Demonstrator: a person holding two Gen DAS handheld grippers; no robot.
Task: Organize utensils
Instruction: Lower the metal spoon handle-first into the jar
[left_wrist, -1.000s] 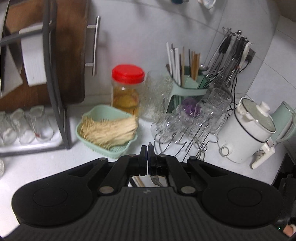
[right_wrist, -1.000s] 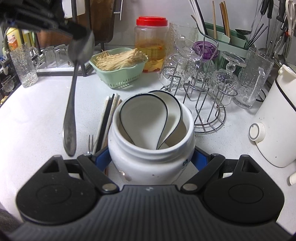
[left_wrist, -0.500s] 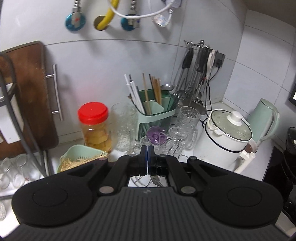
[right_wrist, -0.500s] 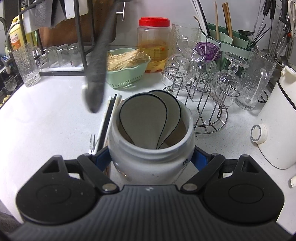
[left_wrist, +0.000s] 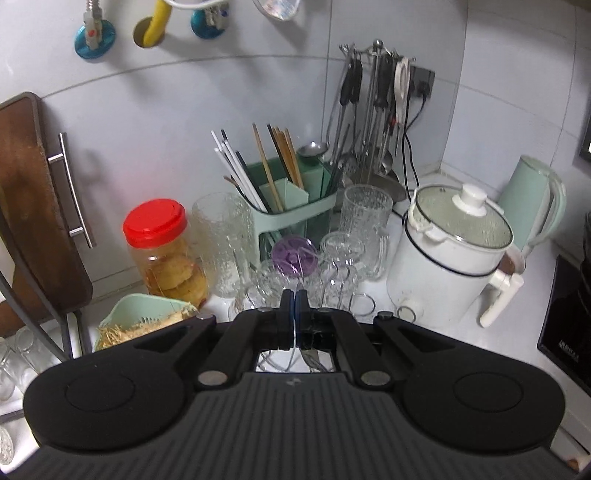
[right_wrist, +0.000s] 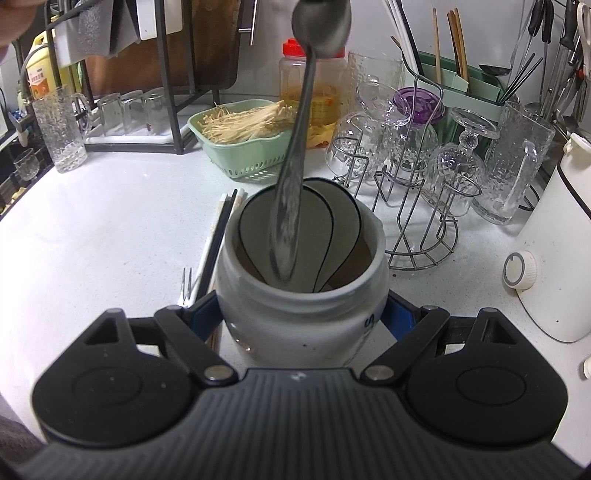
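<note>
Your metal spoon (right_wrist: 295, 177) has swung over the jar (right_wrist: 303, 295); handle hangs into its mouth. Left tool (left_wrist: 295, 314) pinches it; right tool (right_wrist: 301, 317) clamps the jar.

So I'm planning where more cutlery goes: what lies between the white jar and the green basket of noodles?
In the right wrist view, only bare white counter separates the jar from the basket; a hanging metal spoon crosses in front.
</note>
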